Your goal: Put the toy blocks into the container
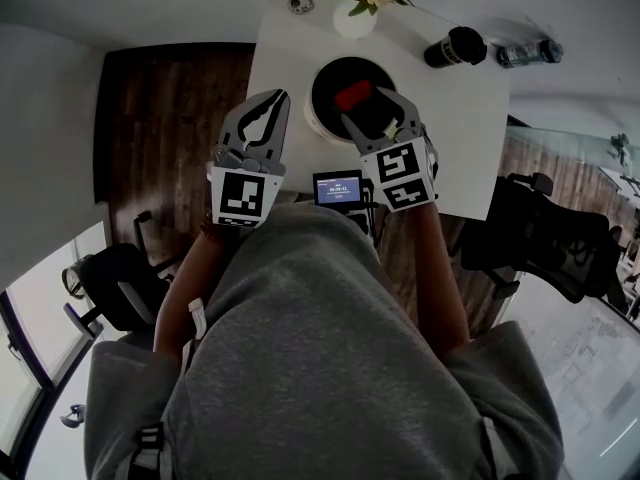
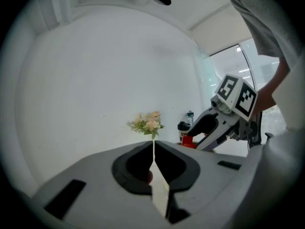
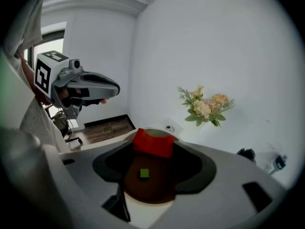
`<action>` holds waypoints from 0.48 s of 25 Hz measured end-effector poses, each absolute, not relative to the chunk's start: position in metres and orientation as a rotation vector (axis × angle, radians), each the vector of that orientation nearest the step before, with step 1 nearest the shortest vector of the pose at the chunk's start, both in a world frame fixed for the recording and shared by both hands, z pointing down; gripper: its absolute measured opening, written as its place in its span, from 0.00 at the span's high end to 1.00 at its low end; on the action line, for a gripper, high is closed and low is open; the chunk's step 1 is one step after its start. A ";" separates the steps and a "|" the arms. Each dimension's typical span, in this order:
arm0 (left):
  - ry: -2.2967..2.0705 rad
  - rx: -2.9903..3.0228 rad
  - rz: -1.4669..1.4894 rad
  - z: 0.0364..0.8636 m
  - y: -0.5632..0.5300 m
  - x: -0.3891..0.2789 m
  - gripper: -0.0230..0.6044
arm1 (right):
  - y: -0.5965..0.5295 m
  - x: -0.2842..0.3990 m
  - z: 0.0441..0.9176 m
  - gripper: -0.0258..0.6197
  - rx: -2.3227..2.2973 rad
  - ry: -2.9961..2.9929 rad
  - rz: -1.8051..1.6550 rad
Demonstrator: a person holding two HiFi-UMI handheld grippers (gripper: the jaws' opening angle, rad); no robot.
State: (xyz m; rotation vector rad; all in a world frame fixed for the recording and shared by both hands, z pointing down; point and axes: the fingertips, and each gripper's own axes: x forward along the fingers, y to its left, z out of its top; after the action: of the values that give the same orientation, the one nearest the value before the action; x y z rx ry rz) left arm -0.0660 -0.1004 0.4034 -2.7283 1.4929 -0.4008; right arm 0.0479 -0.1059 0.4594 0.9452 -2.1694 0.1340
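My right tongs, wide apart, clamp the red block over the container; my left tongs are fully closed.

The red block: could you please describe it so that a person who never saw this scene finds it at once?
On the white table stands a round container, dark inside. Just above its opening, the right tool holds the red block between its jaws. It is the only red thing there; the green block inside the container is much smaller.

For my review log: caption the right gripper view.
Right gripper holds red block over the container, green block inside.
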 end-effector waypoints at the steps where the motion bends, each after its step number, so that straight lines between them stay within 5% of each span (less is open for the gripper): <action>1: 1.494 -2.728 -0.400 0.403 -0.100 -0.066 0.94 | -0.104 0.046 0.461 0.56 0.939 -2.167 0.137; 12: 1.483 -2.729 -0.406 0.404 -0.098 -0.064 0.94 | -0.091 0.038 0.477 0.55 0.836 -2.154 0.164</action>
State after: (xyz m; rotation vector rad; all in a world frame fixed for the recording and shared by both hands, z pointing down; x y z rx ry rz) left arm -0.0641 -0.0977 0.4038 -2.7288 1.4829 -0.4059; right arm 0.0382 -0.0909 0.4774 0.8361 -2.1540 0.1643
